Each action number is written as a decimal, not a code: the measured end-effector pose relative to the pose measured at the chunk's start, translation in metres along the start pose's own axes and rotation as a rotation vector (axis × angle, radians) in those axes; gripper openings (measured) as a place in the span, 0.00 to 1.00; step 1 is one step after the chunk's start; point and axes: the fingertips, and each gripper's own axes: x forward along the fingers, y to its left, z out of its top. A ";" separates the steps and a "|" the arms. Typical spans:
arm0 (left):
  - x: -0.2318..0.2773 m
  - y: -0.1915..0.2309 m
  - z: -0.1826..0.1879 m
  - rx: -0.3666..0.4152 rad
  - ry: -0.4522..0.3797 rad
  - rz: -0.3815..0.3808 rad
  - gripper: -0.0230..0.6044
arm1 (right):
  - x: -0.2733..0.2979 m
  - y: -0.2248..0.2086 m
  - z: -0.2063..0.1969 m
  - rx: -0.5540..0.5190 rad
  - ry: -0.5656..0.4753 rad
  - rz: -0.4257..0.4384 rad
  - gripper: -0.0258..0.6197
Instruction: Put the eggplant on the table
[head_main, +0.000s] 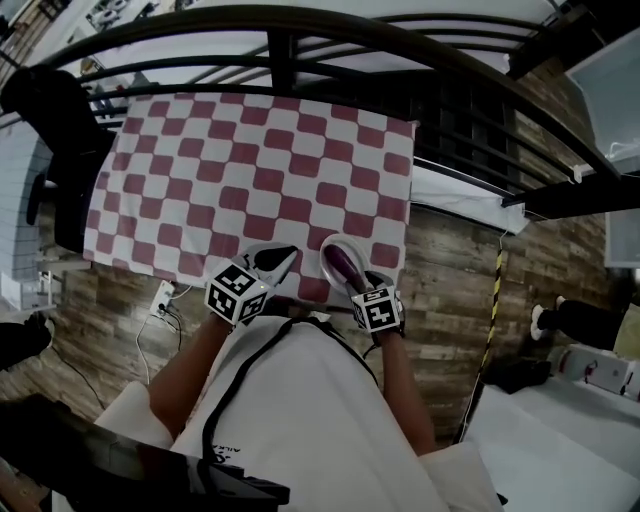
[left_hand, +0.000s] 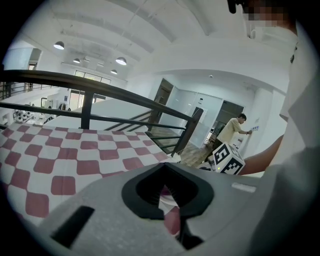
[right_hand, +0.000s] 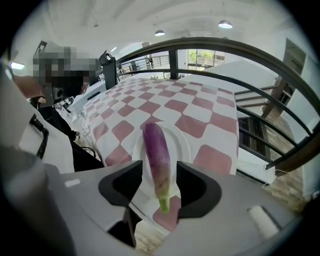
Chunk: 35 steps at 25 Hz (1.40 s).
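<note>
A purple eggplant (right_hand: 156, 155) with a green stem lies lengthwise on a white plate (right_hand: 184, 142) at the near edge of the table's red-and-white checked cloth (right_hand: 200, 105). My right gripper (right_hand: 159, 174) points steeply down over it. Its jaws stand wide on either side of the eggplant, with a gap at each side. In the head view the eggplant (head_main: 342, 264) shows just ahead of the right gripper (head_main: 350, 276). My left gripper (head_main: 278, 262) hovers beside it to the left, over the cloth's near edge. Its jaws (left_hand: 170, 200) are shut and hold nothing.
A black metal railing (head_main: 290, 40) curves round the far side of the table, with a drop beyond it. Cables and a power strip (head_main: 165, 298) lie on the wood floor at the left. A dark object (head_main: 50, 110) stands at the table's left end. A person (left_hand: 232, 130) stands far off.
</note>
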 end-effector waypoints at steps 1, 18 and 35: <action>0.002 -0.002 0.002 0.007 0.002 -0.007 0.04 | -0.005 0.000 0.002 0.012 -0.020 -0.003 0.38; 0.053 -0.061 0.040 0.155 0.028 -0.209 0.04 | -0.133 -0.020 0.038 0.304 -0.550 -0.022 0.05; 0.060 -0.091 0.066 0.219 -0.002 -0.286 0.04 | -0.200 -0.027 0.062 0.287 -0.729 -0.086 0.05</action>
